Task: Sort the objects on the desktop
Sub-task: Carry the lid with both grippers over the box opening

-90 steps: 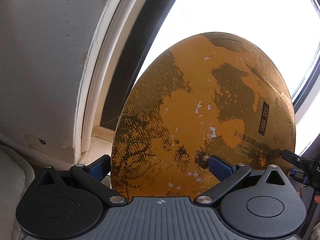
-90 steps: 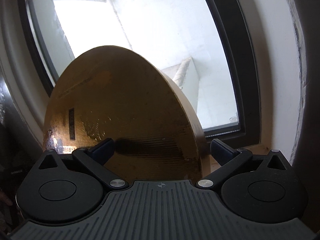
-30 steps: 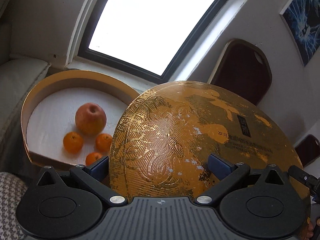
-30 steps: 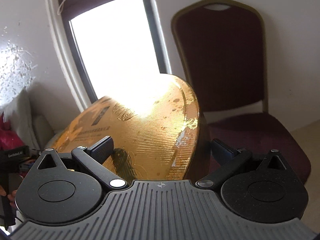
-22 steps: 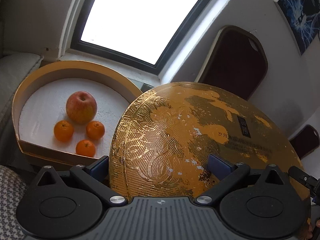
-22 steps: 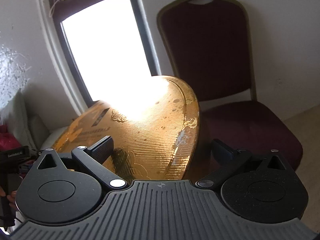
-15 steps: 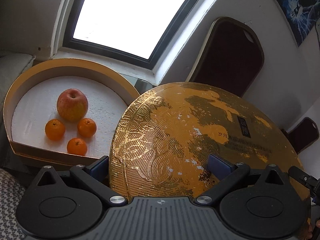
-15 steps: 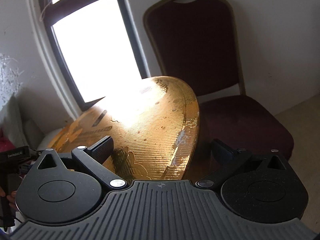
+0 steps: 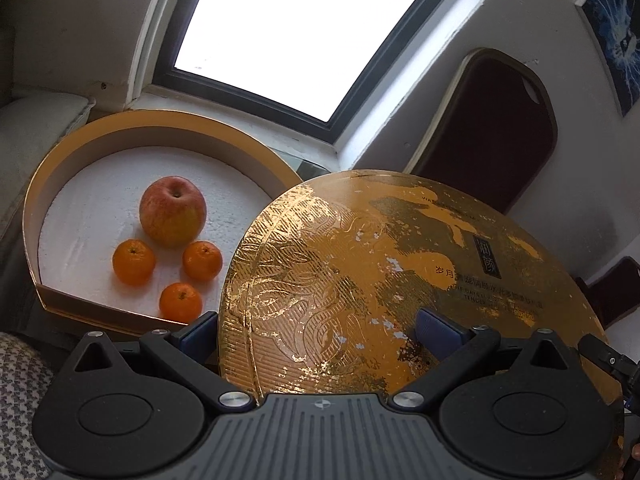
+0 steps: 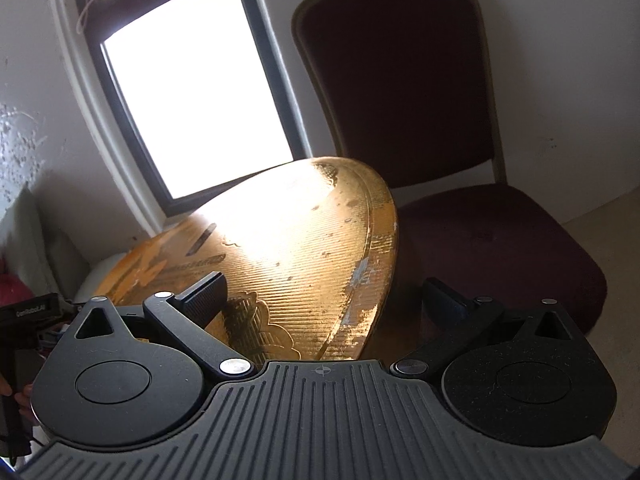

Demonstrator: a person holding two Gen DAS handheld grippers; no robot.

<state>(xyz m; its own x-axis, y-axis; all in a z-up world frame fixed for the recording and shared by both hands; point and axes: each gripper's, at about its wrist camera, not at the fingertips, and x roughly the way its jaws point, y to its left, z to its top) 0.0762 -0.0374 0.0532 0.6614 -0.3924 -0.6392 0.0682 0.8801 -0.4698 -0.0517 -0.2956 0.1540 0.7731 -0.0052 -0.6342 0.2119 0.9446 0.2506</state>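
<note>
A round gold lid [image 9: 380,280] with dark print hangs tilted in the air, held from both sides. My left gripper [image 9: 318,330] is shut on its near rim. My right gripper [image 10: 324,294] is shut on the opposite edge of the lid [image 10: 288,240]. To the left and lower sits the open gold box base [image 9: 160,120] with a white floor. In it lie a red apple [image 9: 173,211] and three small oranges [image 9: 133,262]. The lid's left edge overlaps the base's right side in the left wrist view.
A dark red chair [image 10: 400,100] stands right behind the lid, against the wall. A bright window [image 9: 300,32] is behind the box. A pale cushion [image 9: 32,132] lies left of the box, and patterned fabric [image 9: 20,400] is at the bottom left.
The lid has come down from upright against the window to a flatter tilt. The box with the fruit has come into the left wrist view and shifted a little to the right.
</note>
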